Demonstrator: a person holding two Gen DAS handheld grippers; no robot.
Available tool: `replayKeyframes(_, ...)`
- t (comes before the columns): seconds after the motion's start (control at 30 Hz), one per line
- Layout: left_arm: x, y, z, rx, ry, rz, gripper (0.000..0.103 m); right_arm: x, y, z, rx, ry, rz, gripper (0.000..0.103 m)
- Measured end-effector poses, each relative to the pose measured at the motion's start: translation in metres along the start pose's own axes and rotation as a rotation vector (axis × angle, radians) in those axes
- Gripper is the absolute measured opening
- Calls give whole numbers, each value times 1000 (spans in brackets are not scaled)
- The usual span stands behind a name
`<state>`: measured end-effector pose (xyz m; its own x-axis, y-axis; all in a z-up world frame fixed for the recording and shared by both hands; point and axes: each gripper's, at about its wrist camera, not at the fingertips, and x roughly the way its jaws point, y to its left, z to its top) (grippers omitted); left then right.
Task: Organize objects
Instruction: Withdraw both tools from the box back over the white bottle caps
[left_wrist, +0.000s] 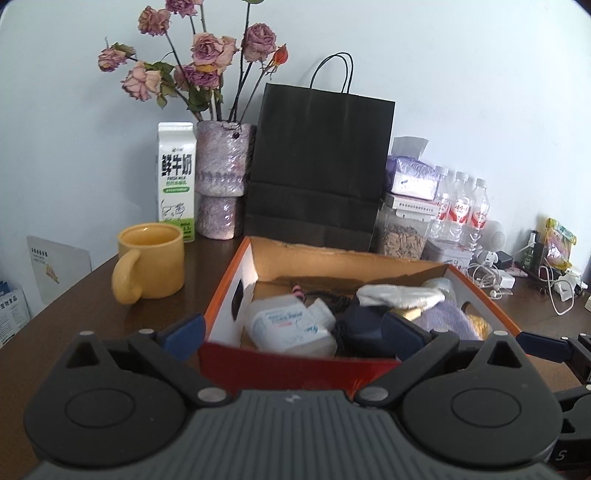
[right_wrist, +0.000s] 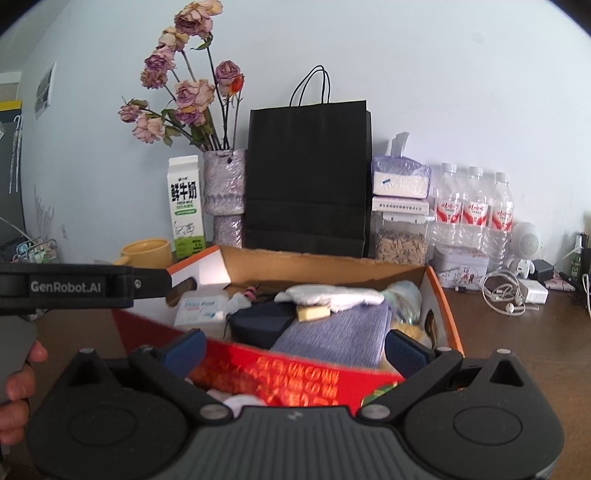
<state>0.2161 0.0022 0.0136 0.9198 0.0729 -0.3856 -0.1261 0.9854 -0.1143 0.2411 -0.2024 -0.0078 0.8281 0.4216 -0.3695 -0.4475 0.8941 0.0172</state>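
Home desk w/ flower vase (left_wrist: 221, 181), milk carton (left_wrist: 176, 181)

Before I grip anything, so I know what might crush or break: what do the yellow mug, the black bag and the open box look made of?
Yellow mug: likely glazed ceramic, thick-walled with a soft sheen.
Black bag: matte paper, with sharp fold creases and thin cord handles.
Open box: cardboard, brown with a ragged torn rim, its outside printed glossy orange-red.

Ahead of the tongs, the crammed cardboard box (left_wrist: 255, 266) blocks; bare tabletop (left_wrist: 92, 306) lies left, before the yellow mug (left_wrist: 151, 264).
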Motion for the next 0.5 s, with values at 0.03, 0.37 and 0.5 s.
replayKeyframes(0.03, -4, 2, -3, 1, 8, 4, 103, -4, 1, -4, 0, 7, 3, 103)
replayKeyframes(0.37, -31, 20, -35, 13, 102, 41, 103, -29, 15, -37, -24, 89, 37, 103)
replayKeyframes(0.5, -37, 24, -41, 21, 113, 43, 103, -29, 19, -41, -33, 118, 52, 103)
